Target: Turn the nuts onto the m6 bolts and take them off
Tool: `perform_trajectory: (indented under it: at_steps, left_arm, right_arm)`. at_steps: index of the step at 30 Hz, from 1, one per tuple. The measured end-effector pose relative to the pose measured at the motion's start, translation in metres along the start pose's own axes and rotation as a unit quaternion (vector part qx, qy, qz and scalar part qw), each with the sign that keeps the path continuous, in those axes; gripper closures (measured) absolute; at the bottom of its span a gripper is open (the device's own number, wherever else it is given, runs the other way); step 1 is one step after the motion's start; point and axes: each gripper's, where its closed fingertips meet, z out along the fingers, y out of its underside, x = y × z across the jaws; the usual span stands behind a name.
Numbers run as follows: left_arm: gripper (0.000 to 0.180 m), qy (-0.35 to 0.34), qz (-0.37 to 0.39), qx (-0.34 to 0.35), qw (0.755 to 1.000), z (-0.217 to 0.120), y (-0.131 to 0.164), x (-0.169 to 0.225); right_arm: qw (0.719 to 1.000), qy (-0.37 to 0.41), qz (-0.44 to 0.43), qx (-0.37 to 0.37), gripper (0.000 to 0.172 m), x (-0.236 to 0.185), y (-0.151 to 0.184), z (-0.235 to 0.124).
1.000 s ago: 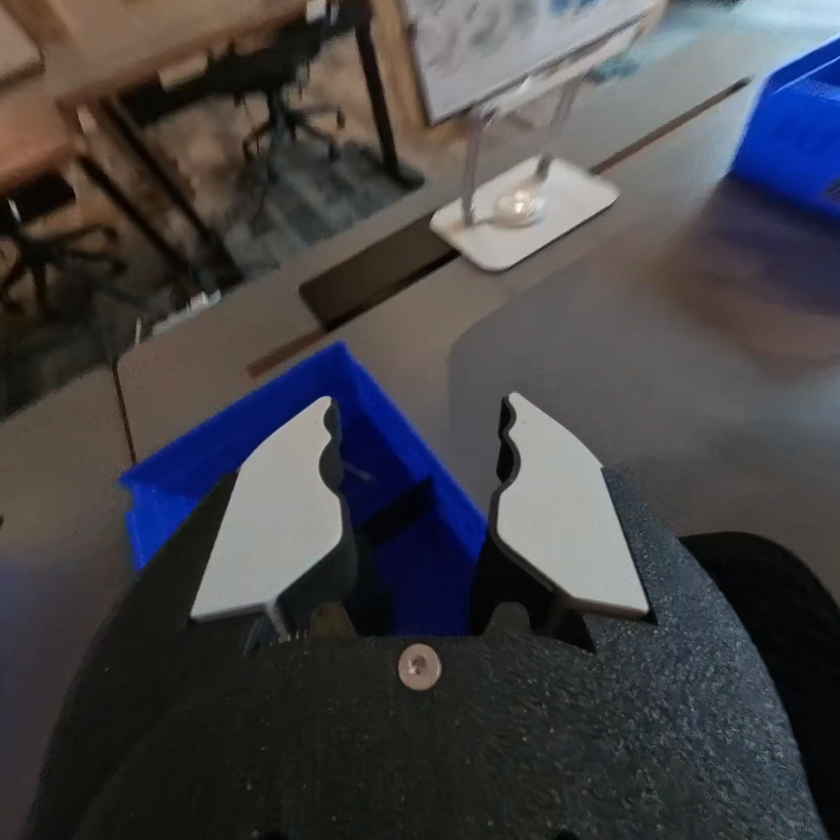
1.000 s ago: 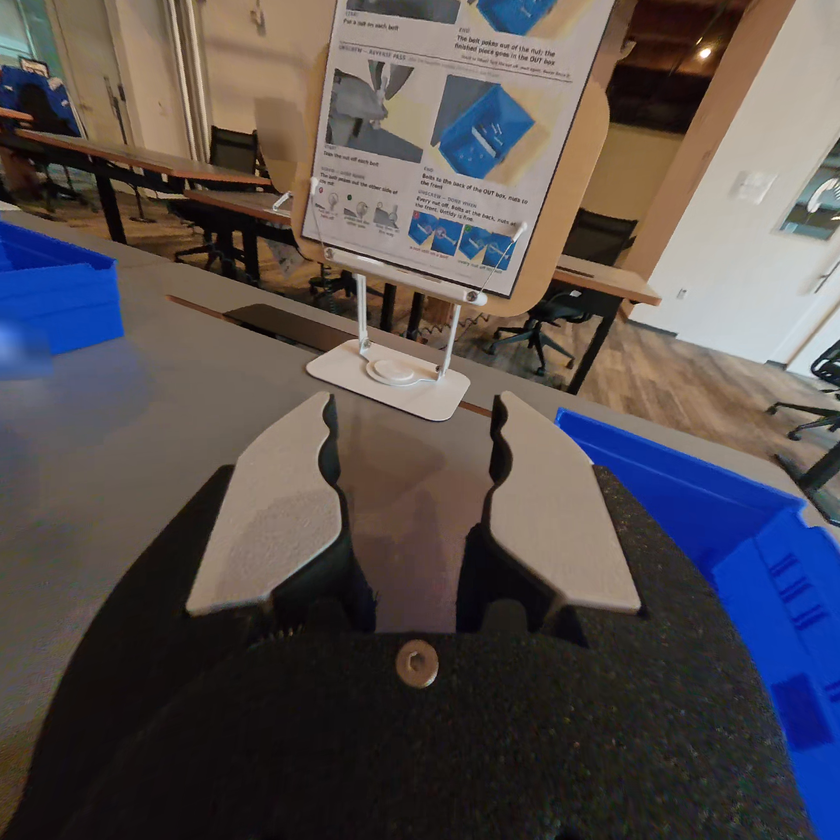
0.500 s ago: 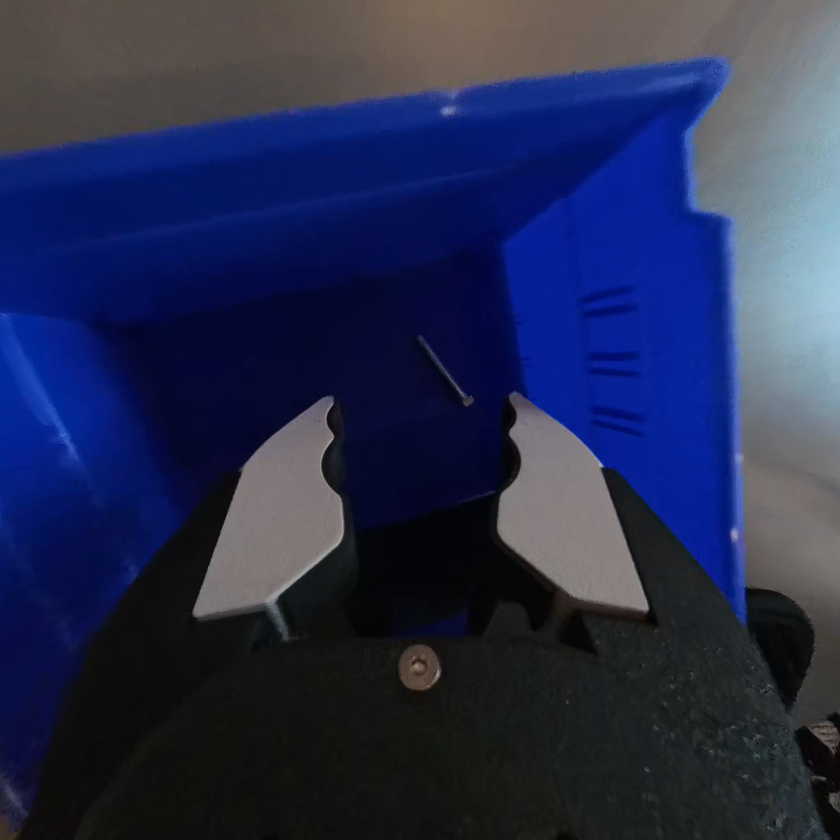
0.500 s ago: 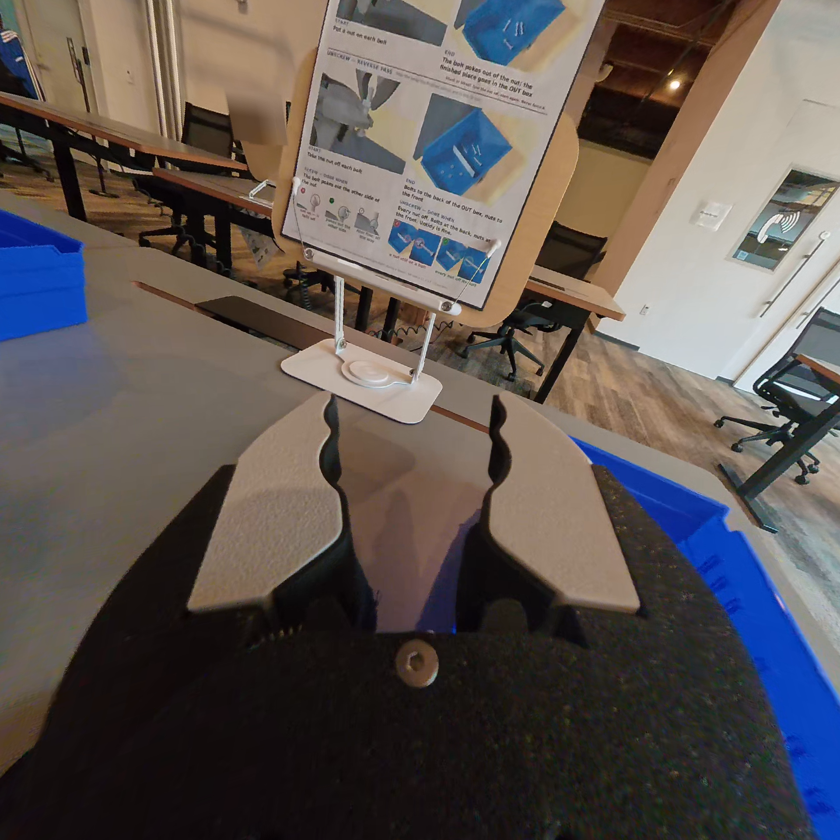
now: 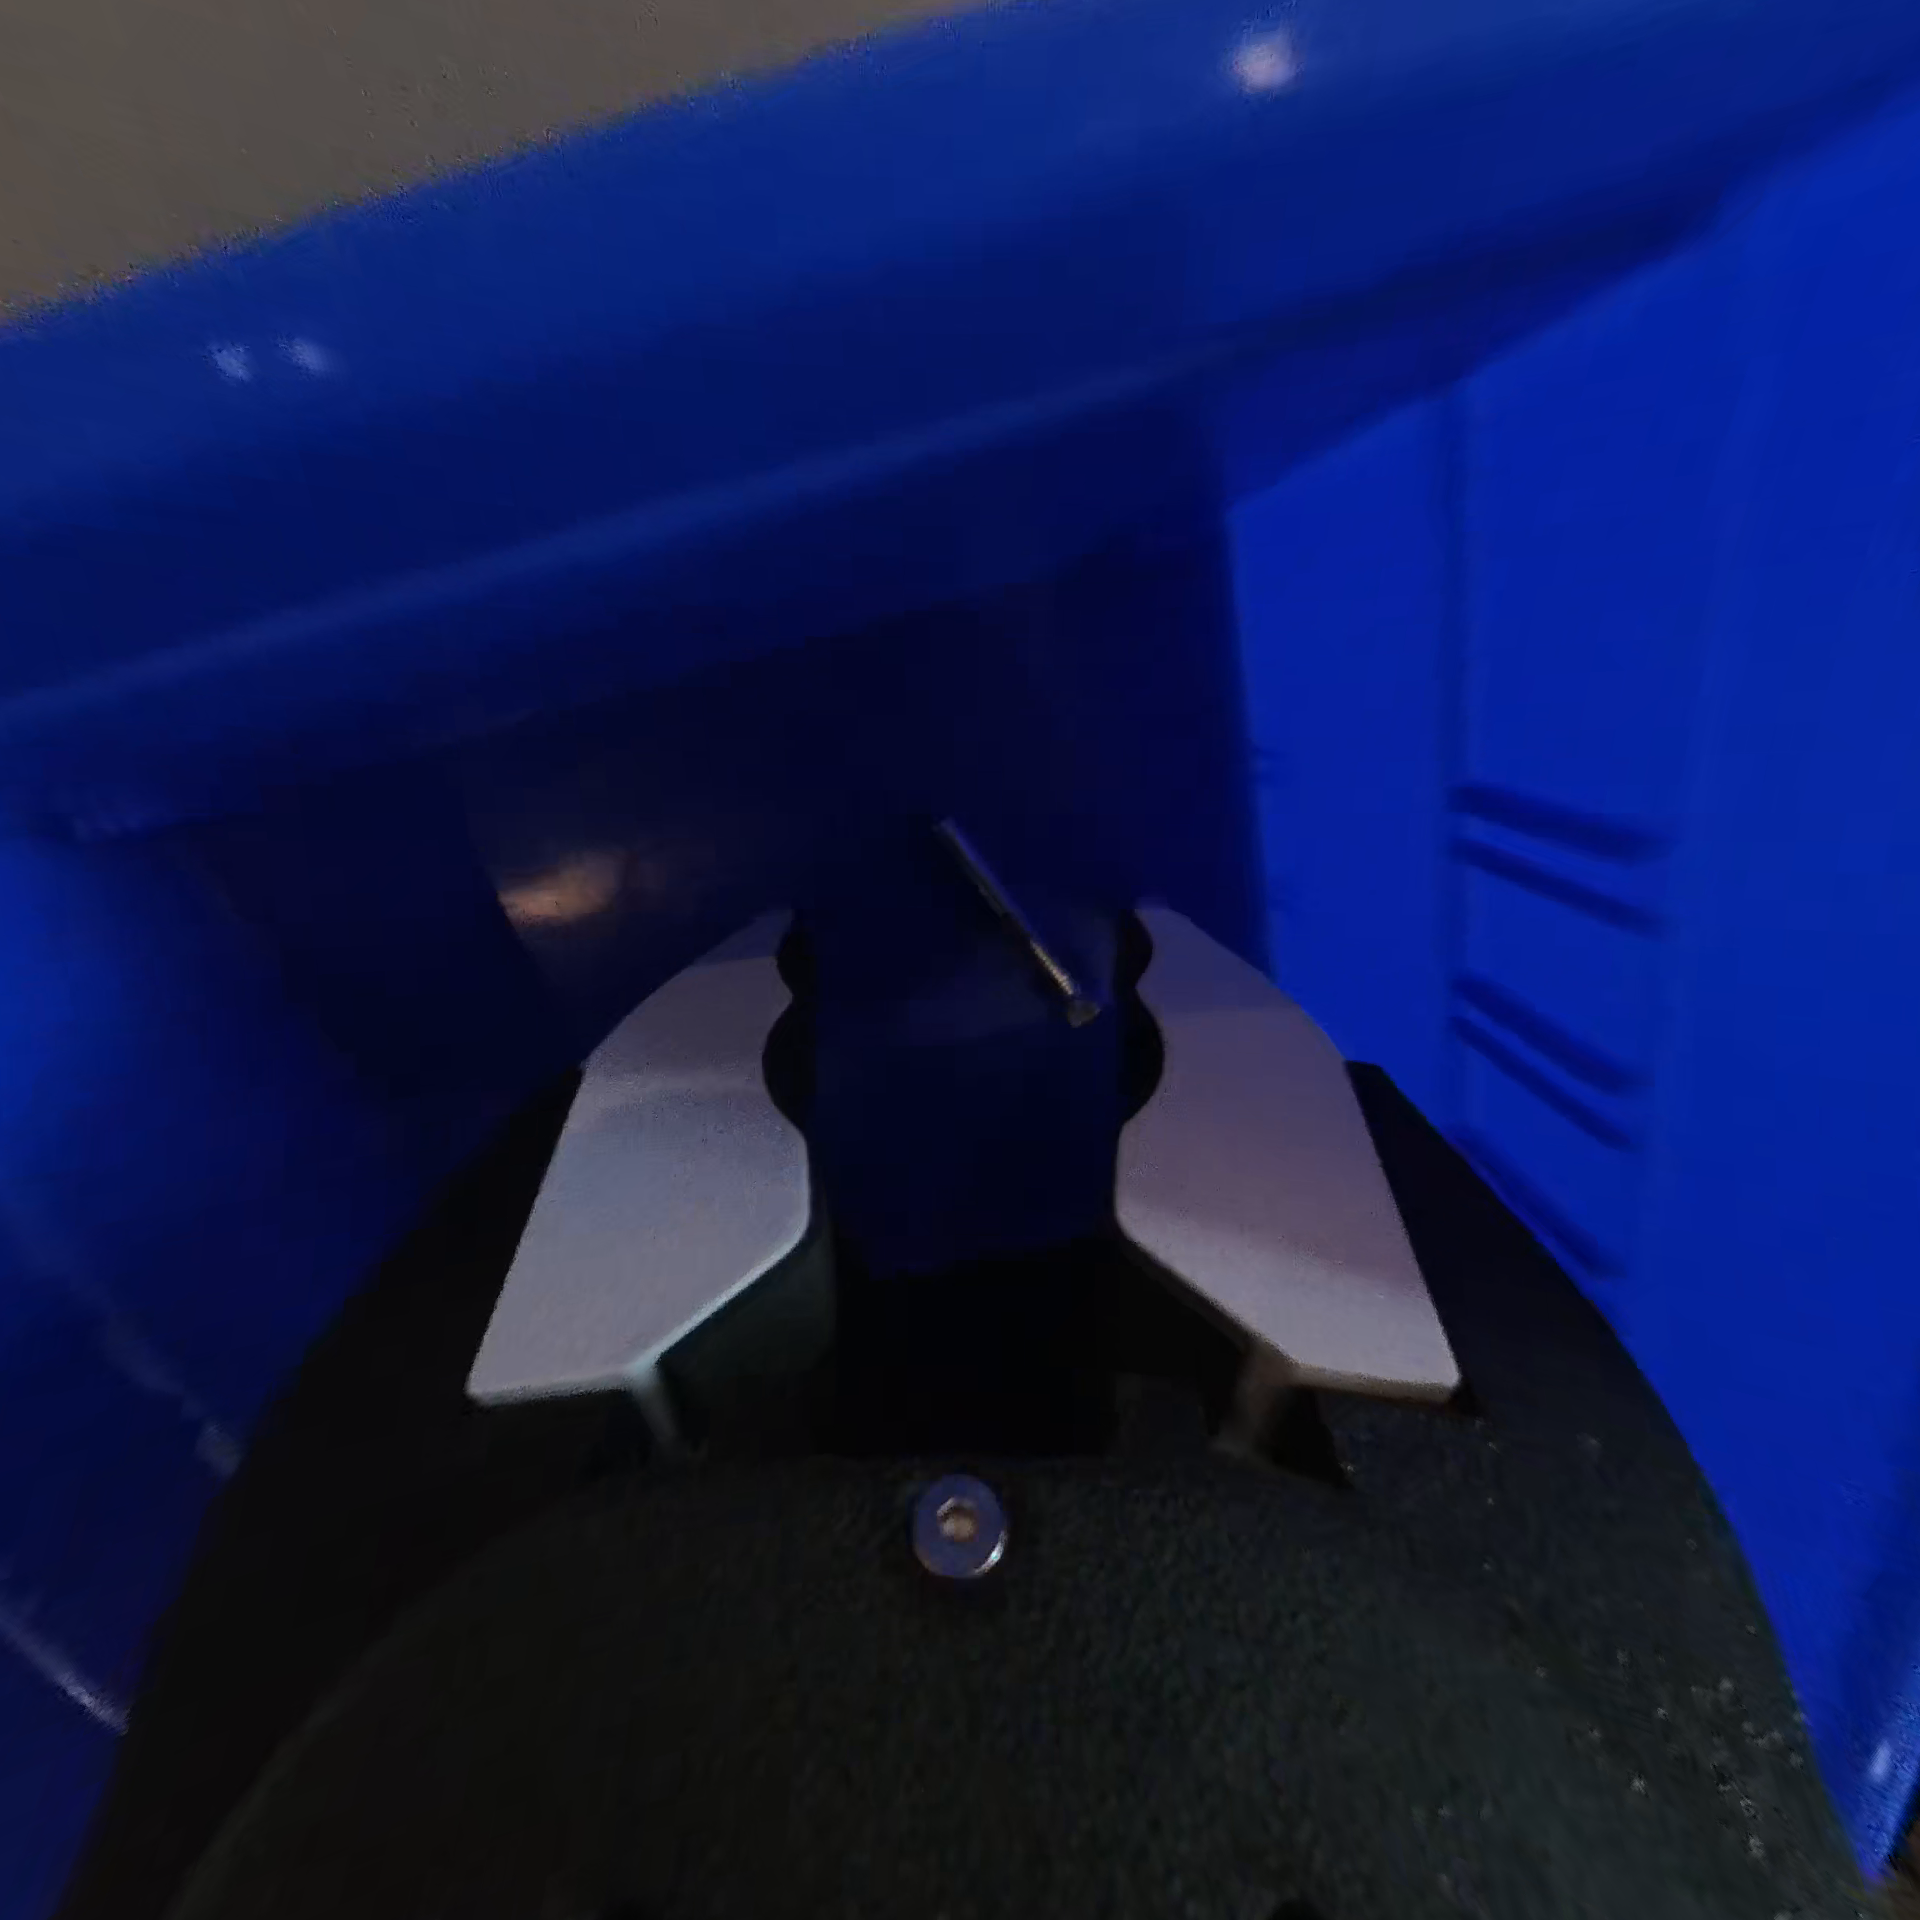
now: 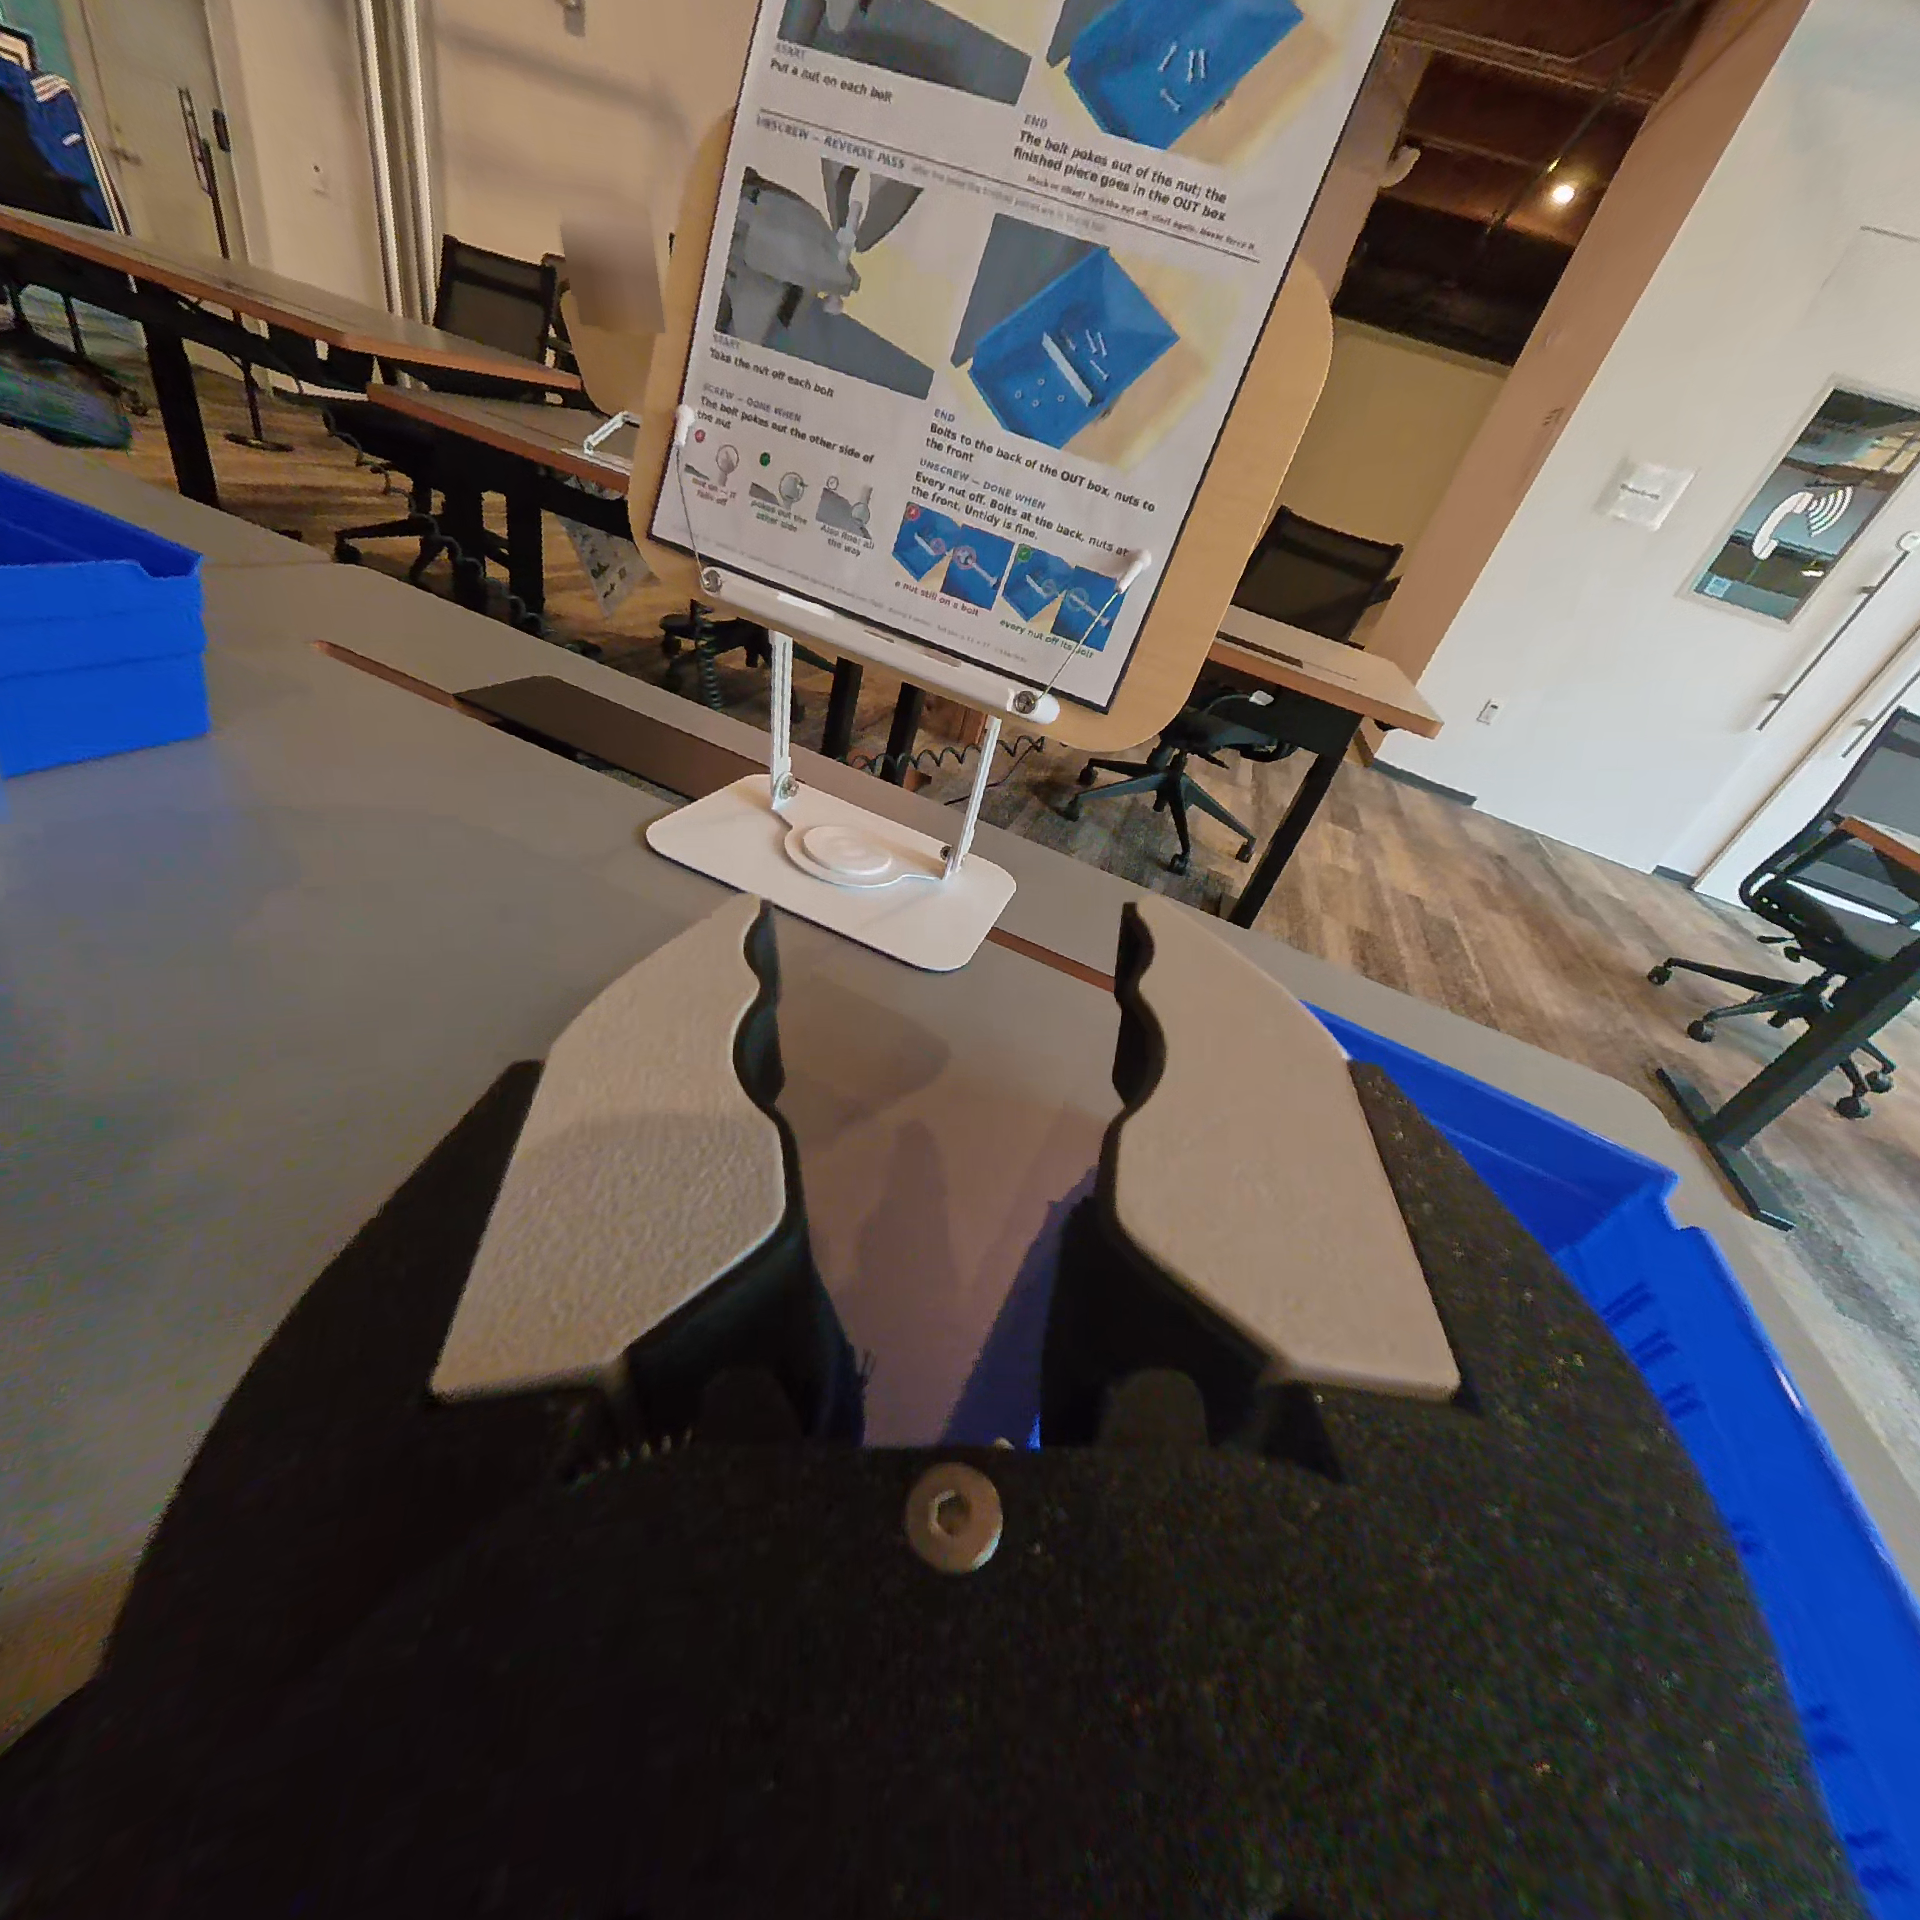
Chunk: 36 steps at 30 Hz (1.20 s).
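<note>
Since the bolt lies slantwise on the blue bin floor, head nearest the right fingertip, the wide, empty left hand-held gripper is nearer; the right hand-held gripper gapes empty above the counter.

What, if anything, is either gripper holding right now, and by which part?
Nothing is held. The left gripper is open inside the blue bin, its pads clear of the bolt lying there. The right gripper is open over the grey table.
</note>
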Motion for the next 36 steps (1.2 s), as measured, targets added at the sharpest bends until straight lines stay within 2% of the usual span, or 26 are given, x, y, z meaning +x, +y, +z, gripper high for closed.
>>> perform_trajectory:
  at_steps: [3, 5, 6, 12, 16, 18, 20, 23, 26, 29, 32, 34, 36]
  left_arm:
    - [0.142, 0.003, 0.007, 0.005, 1.0, 0.0, -0.002, 0.005]
    - [0.167, 0.008, 0.015, 0.015, 1.0, 0.0, -0.005, 0.009]
    - [0.173, 0.013, 0.016, 0.02, 1.0, 0.0, -0.005, 0.011]
    - [0.175, 0.006, 0.043, 0.044, 0.998, -0.006, -0.005, 0.007]
    - [0.175, 0.017, 0.059, 0.16, 0.985, -0.045, -0.028, 0.007]
    - [0.176, 0.029, 0.077, 0.231, 0.969, -0.077, -0.04, 0.013]
    - [0.176, 0.049, 0.094, 0.313, 0.944, -0.113, -0.049, 0.025]
    - [0.176, 0.09, 0.123, 0.429, 0.891, -0.168, -0.053, 0.055]
    - [0.176, 0.142, 0.16, 0.508, 0.834, -0.208, -0.044, 0.1]
    - [0.176, 0.191, 0.197, 0.542, 0.794, -0.226, -0.025, 0.147]
    - [0.176, 0.245, 0.228, 0.543, 0.77, -0.228, -0.003, 0.194]
    - [0.176, 0.276, 0.244, 0.522, 0.769, -0.218, 0.012, 0.222]
    - [0.176, 0.289, 0.252, 0.485, 0.786, -0.201, 0.024, 0.241]
  right_arm:
    - [1.0, 0.0, -0.002, 0.001, 0.11, 0.001, -0.001, 0.001]
    - [1.0, 0.0, -0.003, 0.001, 0.11, 0.001, -0.001, 0.001]
    - [1.0, 0.0, -0.003, 0.002, 0.11, 0.001, -0.001, 0.0]
    - [1.0, -0.007, -0.01, -0.001, 0.112, -0.001, -0.001, -0.001]
    - [1.0, -0.009, -0.016, -0.001, 0.113, -0.002, -0.004, -0.001]
    - [1.0, -0.015, -0.017, 0.003, 0.114, -0.005, -0.007, -0.001]
    - [0.999, -0.027, -0.017, 0.007, 0.115, -0.011, -0.01, 0.0]
    - [0.998, -0.054, -0.021, 0.018, 0.118, -0.024, -0.017, 0.003]
    - [0.994, -0.099, -0.022, 0.029, 0.12, -0.045, -0.026, 0.008]
    - [0.988, -0.151, -0.017, 0.032, 0.121, -0.067, -0.032, 0.013]
    - [0.979, -0.202, -0.013, 0.024, 0.121, -0.091, -0.033, 0.015]
    - [0.976, -0.217, -0.024, 0.016, 0.121, -0.101, -0.032, 0.016]
    - [0.974, -0.222, -0.036, 0.012, 0.12, -0.108, -0.03, 0.016]
